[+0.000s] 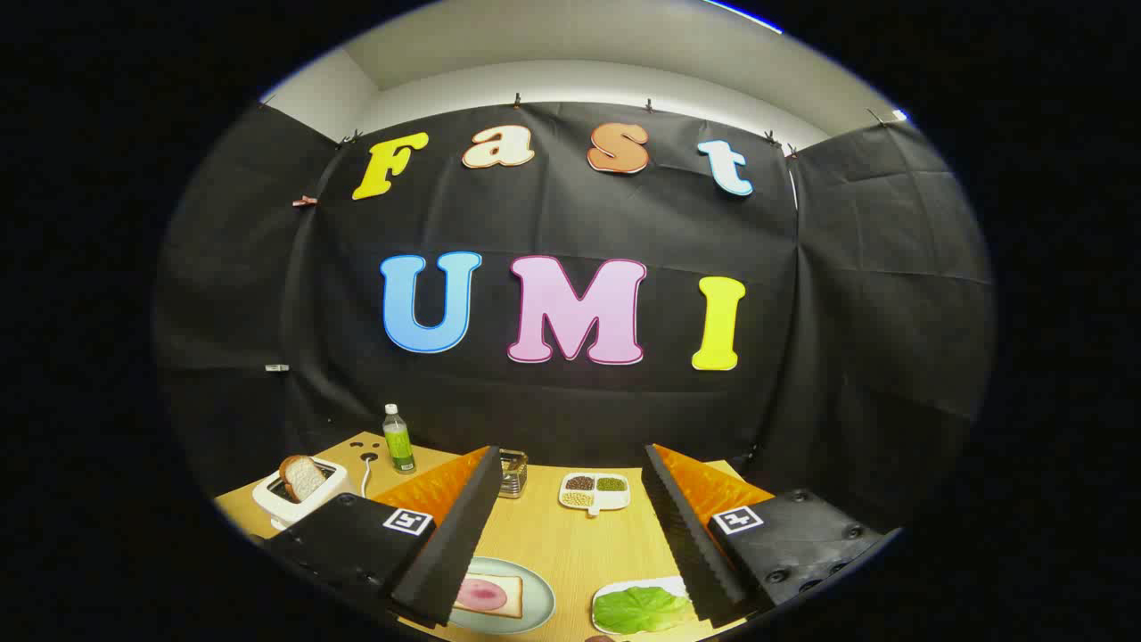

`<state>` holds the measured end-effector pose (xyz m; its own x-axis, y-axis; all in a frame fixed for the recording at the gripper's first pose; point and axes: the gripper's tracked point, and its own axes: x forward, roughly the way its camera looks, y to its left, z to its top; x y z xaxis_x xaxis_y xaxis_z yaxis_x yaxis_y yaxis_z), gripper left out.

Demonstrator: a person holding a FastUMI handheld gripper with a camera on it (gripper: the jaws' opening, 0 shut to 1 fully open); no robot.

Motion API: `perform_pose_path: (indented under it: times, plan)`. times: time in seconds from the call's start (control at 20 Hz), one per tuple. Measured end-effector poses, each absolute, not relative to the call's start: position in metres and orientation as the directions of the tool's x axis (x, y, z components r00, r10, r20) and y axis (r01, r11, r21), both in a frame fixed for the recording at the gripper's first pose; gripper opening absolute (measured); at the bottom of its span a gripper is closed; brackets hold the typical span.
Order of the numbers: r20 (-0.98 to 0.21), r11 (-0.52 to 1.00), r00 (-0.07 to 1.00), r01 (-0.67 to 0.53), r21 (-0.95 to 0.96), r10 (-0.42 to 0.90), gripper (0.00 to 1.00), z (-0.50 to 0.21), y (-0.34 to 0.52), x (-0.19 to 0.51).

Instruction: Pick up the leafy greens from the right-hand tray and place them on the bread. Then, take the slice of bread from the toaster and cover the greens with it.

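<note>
My gripper (570,526) hangs above the wooden table, open, with nothing between its fingers. Below and between the fingers lie two dishes. A pale green plate (535,615) by the left finger carries a slice of bread (496,596) topped with a pink slice of ham. A white tray (606,592) by the right finger holds the leafy greens (640,610). A white toaster (299,496) stands left of the left finger, with a slice of bread (303,478) sticking up out of its slot.
A green bottle (398,439) stands at the table's back left near a cable. A small metal tin (513,473) and a white divided dish of beans (595,491) sit beyond the fingers. Black cloth walls close in the table's back and sides.
</note>
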<state>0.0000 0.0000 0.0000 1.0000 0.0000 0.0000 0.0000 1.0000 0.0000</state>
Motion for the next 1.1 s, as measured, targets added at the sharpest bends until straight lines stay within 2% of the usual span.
perform_pose_path:
  times: [0.7, 1.1]
  plan:
    - [-0.031, 0.994, 0.994, -0.104, 0.024, 0.105, 0.98, -0.006, 0.03, 0.013]
    - [-0.052, 0.996, 0.994, -0.094, 0.011, 0.094, 0.98, -0.01, 0.027, 0.004]
